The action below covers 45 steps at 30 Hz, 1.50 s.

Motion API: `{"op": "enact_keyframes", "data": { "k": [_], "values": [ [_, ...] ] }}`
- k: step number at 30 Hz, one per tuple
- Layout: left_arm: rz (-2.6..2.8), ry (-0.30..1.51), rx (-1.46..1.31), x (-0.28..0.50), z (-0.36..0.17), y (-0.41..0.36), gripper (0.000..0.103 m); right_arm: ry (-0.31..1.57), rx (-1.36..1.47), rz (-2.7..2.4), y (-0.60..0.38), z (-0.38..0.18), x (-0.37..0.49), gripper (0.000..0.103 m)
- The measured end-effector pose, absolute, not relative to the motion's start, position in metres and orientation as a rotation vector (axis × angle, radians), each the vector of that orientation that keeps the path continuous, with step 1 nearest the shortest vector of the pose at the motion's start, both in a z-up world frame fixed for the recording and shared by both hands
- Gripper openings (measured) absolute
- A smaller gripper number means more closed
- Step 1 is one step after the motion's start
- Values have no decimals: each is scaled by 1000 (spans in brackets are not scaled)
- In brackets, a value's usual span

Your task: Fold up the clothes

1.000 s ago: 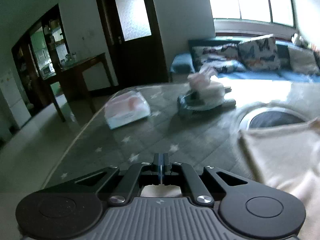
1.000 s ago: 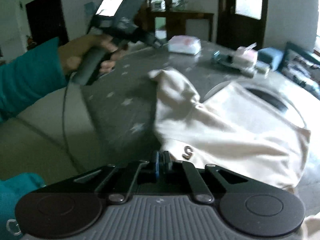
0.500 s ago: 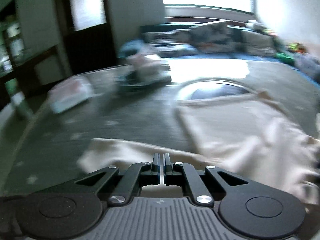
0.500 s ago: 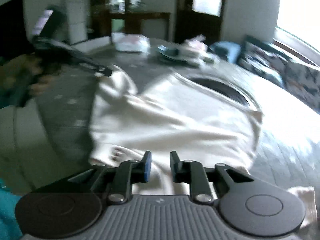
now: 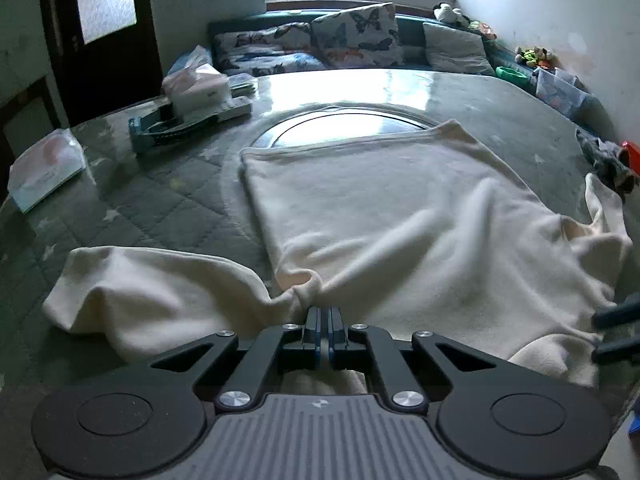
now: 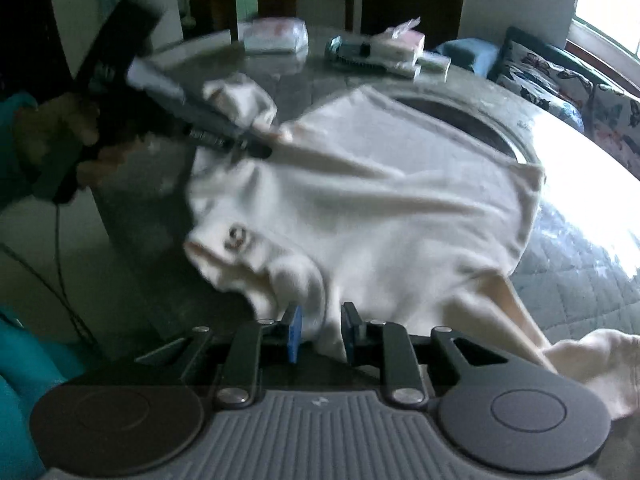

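Note:
A cream sweatshirt [image 5: 400, 208] lies spread over the quilted grey table [image 5: 140, 200], one sleeve trailing to the left. My left gripper [image 5: 324, 316] is shut on a bunched fold near that sleeve's root. In the right wrist view the same sweatshirt [image 6: 380, 208] is blurred, and the left gripper [image 6: 256, 146] pinches its far left side, held by a person's hand [image 6: 52, 132]. My right gripper [image 6: 320, 332] stands open with a cream fold lying between its fingers. The right gripper [image 5: 616, 330] also shows at the left wrist view's right edge.
A wrapped tissue pack [image 5: 44, 168] sits at the table's left. A teal tray [image 5: 188, 120] with a tissue box stands at the back left, and a round inset [image 5: 344, 124] lies behind the sweatshirt. A sofa with cushions [image 5: 360, 40] runs under the window.
My left gripper swung right and came down onto the sweatshirt, now shut on a fold. My right gripper went from shut to open and moved in close over the near edge.

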State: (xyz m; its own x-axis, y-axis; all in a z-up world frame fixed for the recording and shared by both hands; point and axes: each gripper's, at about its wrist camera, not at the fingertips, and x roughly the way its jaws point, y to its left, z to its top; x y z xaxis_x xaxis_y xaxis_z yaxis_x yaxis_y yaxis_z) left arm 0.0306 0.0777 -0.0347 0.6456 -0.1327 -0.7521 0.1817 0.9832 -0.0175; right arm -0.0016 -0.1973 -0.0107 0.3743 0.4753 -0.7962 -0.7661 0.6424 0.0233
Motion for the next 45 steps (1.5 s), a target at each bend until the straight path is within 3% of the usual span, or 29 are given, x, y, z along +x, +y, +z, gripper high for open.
{"op": "enact_keyframes", "data": {
  "k": [6,9,14,25,29,31,32,33,35,44,45],
  "values": [
    [-152,811,25,56,-12,88,8,802,-286,696,-210,8,48,24],
    [-96,811,38,84,-14,90,24,779,-247,607,-216,7,81,33],
    [-38,818,93,127,-26,88,28,766,-189,495,-225,-2,131,34],
    [-19,826,139,180,-49,87,27,808,-97,362,-232,-44,217,33],
    [-42,806,167,186,-51,83,10,828,-97,354,-230,-56,232,32],
    [-44,793,184,187,-51,82,5,822,-117,354,-227,-58,234,25],
    [-40,786,197,188,-51,80,3,819,-132,357,-225,-58,235,11],
    [-36,782,201,189,-51,80,3,818,-144,356,-223,-58,235,5],
    [-26,779,201,193,-52,80,3,801,-167,347,-219,-55,236,4],
    [9,765,202,205,-54,81,3,771,-248,319,-204,-60,244,5],
    [9,768,198,205,-54,82,7,771,-252,318,-204,-59,243,6]
  ]
}}
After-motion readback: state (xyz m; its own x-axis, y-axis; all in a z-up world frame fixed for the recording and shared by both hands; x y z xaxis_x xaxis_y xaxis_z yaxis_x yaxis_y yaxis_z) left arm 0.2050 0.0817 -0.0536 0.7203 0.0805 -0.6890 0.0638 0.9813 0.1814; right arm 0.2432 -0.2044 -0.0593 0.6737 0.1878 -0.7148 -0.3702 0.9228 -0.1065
